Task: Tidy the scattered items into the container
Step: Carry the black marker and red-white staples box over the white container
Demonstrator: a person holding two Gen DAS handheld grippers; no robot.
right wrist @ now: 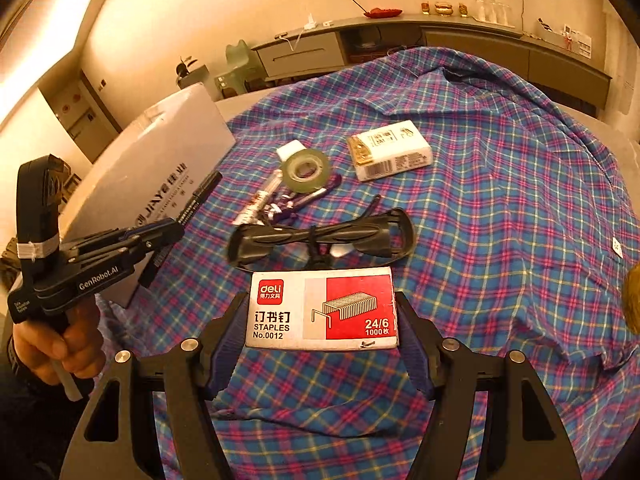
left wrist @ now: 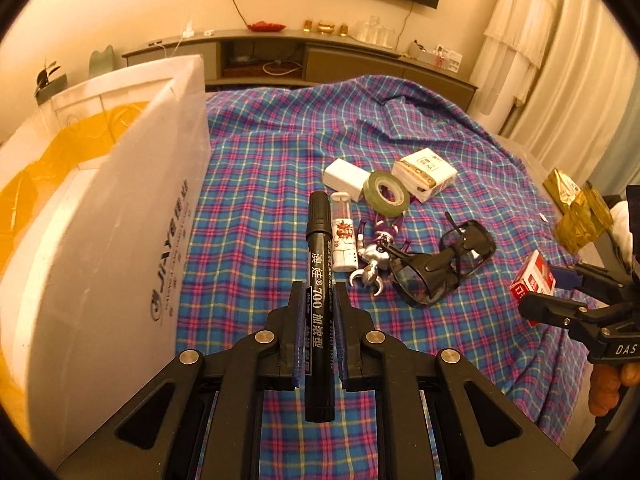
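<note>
My left gripper (left wrist: 319,293) is shut on a black marker (left wrist: 318,240), which points forward above the plaid cloth. The white foam container (left wrist: 120,208) with a yellow lining stands just to its left. From the right wrist view, the left gripper (right wrist: 176,227) with the marker (right wrist: 202,194) hangs beside the container's wall (right wrist: 168,148). My right gripper (right wrist: 320,305) is shut on a red-and-white staples box (right wrist: 322,308), its pads pressing both short ends, lifted off the cloth. That gripper (left wrist: 560,294) and staples box (left wrist: 534,280) also show at the left wrist view's right edge.
On the plaid cloth (left wrist: 260,168) lie black glasses (left wrist: 440,268), a silver-and-purple toy (left wrist: 376,258), a small white bottle (left wrist: 344,240), a green tape roll (left wrist: 386,196), a white block (left wrist: 345,179) and a paper packet (left wrist: 424,174). Gold wrappers (left wrist: 580,216) sit at the right edge.
</note>
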